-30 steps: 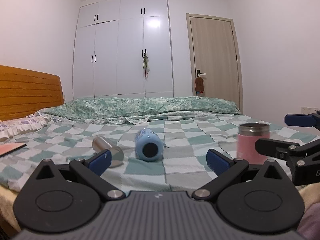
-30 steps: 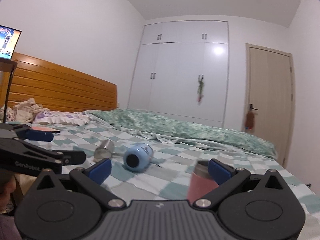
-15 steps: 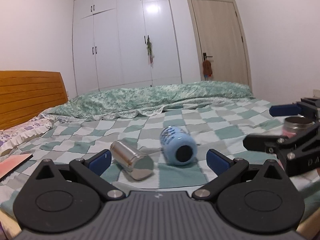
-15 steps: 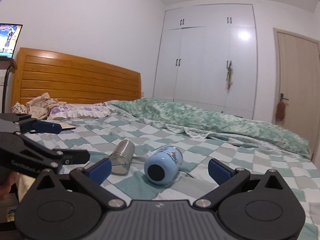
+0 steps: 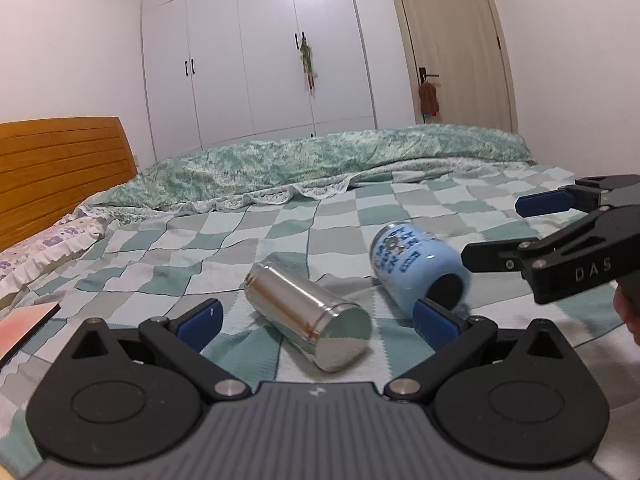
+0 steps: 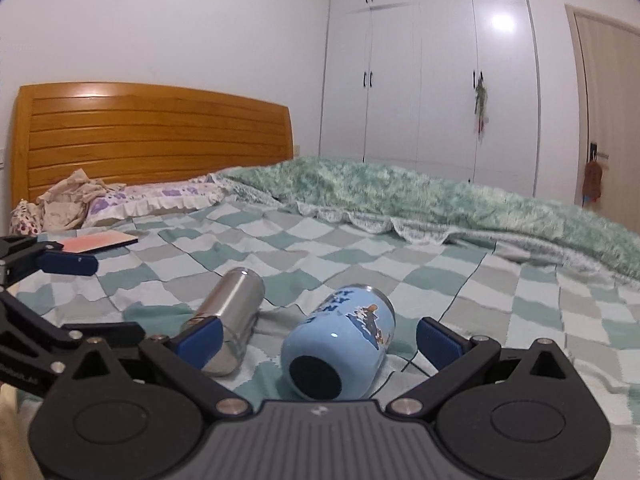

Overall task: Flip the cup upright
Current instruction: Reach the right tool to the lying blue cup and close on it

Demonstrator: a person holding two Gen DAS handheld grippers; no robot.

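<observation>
A steel cup (image 5: 310, 312) lies on its side on the checked bedspread, its base toward me. My left gripper (image 5: 316, 322) is open, its jaws on either side of the steel cup, not touching it. A light blue cup (image 5: 420, 270) lies on its side just to the right. In the right wrist view the blue cup (image 6: 340, 352) lies between the open jaws of my right gripper (image 6: 318, 336), base toward me, and the steel cup (image 6: 232, 320) lies beside the left jaw. The right gripper (image 5: 496, 228) also shows in the left wrist view, open beside the blue cup.
A pink-covered book (image 6: 100, 243) lies on the bed at the left, near the pillows (image 6: 156, 200). A rolled green quilt (image 5: 312, 168) lies across the far side. A wooden headboard (image 6: 152, 140) stands at the left. Wardrobe and door are behind.
Both grippers have moved left and closer to the lying cups. The steel cup now sits between the left jaws and the blue cup between the right jaws. The upright pink cup has left view.
</observation>
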